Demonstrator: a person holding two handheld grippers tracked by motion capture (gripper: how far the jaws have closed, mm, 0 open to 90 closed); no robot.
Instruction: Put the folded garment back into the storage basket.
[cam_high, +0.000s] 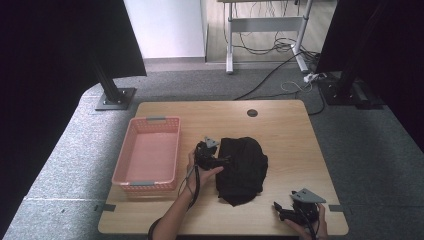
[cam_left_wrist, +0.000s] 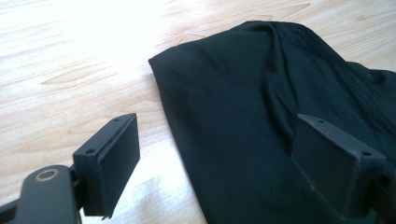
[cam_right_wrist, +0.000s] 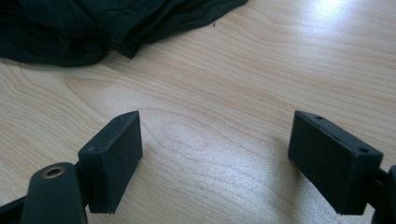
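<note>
A light wooden desk (cam_high: 280, 130) is seen from above, standing on grey carpet. A folded black garment (cam_high: 242, 170) lies near the middle of the desk, slightly toward the person's side. To its left, well apart from it, a pink plastic basket (cam_high: 148, 152) with slotted walls is placed along the left edge of the desk.

The left gripper (cam_high: 220, 161) is held in the person's left hand (cam_high: 200, 167) at the left edge of the garment, pointing toward it. In the left gripper view, its jaws are spread wide: one jaw is seen over bare wood just beside the cloth's folded edge, and the other is seen over the black garment (cam_left_wrist: 261, 121) itself. Nothing is clamped between them. Whether the jaws touch the fabric cannot be told.

The right gripper (cam_high: 280, 210) is held in the right hand (cam_high: 310, 227) near the front right corner of the desk, apart from the garment. In the right gripper view, its jaws are likewise spread wide over bare wood grain (cam_right_wrist: 224, 121), with nothing between them, and the rumpled lower edge of the garment (cam_right_wrist: 93, 28) is seen farther off at the top left.

A round cable hole (cam_high: 252, 113) is set into the far side of the desk. Beyond the desk, the legs of another desk (cam_high: 265, 30) and loose cables (cam_high: 280, 47) are seen on the floor.
</note>
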